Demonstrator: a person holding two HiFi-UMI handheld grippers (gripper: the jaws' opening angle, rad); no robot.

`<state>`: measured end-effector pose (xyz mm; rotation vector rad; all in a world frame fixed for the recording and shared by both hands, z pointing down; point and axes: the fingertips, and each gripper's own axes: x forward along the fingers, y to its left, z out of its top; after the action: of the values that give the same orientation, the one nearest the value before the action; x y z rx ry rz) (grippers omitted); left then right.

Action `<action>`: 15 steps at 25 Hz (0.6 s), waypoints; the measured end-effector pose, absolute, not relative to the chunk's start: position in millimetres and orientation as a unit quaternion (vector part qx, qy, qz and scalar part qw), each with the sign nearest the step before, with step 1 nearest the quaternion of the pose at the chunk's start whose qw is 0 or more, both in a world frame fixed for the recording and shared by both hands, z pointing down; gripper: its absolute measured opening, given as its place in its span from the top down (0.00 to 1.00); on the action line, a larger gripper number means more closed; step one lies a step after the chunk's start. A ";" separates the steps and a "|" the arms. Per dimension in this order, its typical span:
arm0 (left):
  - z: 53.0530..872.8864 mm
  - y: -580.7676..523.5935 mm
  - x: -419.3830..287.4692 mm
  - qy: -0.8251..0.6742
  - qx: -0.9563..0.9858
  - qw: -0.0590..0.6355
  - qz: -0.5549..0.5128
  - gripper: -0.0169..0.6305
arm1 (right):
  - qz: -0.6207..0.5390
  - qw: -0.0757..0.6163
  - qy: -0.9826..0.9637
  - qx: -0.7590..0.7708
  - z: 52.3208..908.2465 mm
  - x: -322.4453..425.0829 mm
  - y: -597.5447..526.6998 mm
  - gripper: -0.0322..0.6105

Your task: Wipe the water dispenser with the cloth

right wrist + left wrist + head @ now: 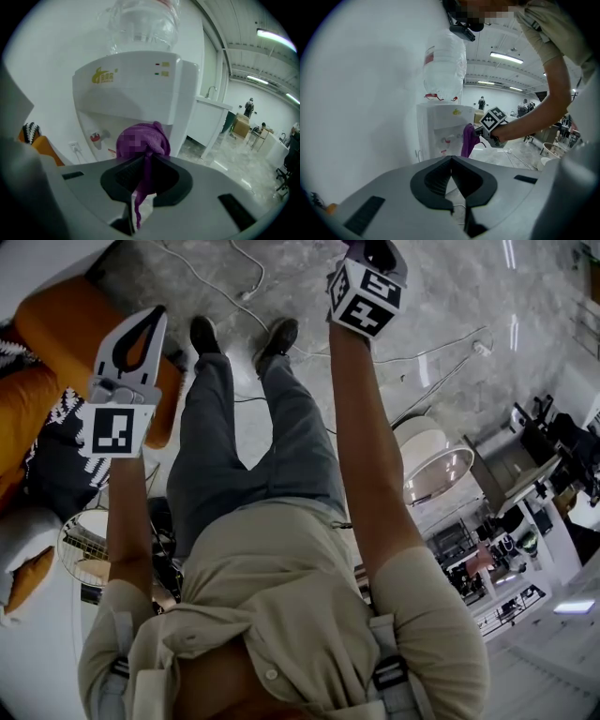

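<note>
The white water dispenser (136, 89) stands against the wall with a clear bottle (140, 23) on top and a red tap (95, 137) in its recess. My right gripper (145, 161) is shut on a purple cloth (143, 143), held just in front of the recess; whether the cloth touches the dispenser I cannot tell. The left gripper view shows the dispenser (440, 126), the cloth (468, 139) hanging from the right gripper (480, 133) beside its front. My left gripper (451, 159) is held back, jaws shut on nothing. In the head view the left gripper (141, 334) and right gripper (367, 287) reach forward.
An orange sofa (56, 324) sits at the left, with cables (234, 277) on the marble floor ahead. A round white container (436, 460) stands to the right. A white counter with a faucet (211, 117) adjoins the dispenser's right side.
</note>
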<state>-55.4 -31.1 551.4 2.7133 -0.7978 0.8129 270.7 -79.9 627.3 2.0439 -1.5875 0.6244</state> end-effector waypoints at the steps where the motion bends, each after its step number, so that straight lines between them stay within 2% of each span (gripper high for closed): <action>1: 551.3 -32.3 -57.0 -0.273 0.916 0.101 0.275 0.95 | 0.233 0.236 -0.584 0.741 629.4 262.2 -80.5 0.86; 7: 551.8 -39.0 -74.2 -0.293 0.910 0.110 0.271 0.95 | 0.272 0.210 -0.593 0.728 642.3 214.4 -86.7 0.86; 15: 571.9 -50.8 -128.6 -0.316 0.898 0.123 0.280 0.95 | 0.265 0.228 -0.671 0.655 671.0 99.3 -149.9 0.86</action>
<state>-128.6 -50.8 571.9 2.6209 -0.9224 0.8158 99.3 -149.9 671.0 1.8028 -1.8471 0.7291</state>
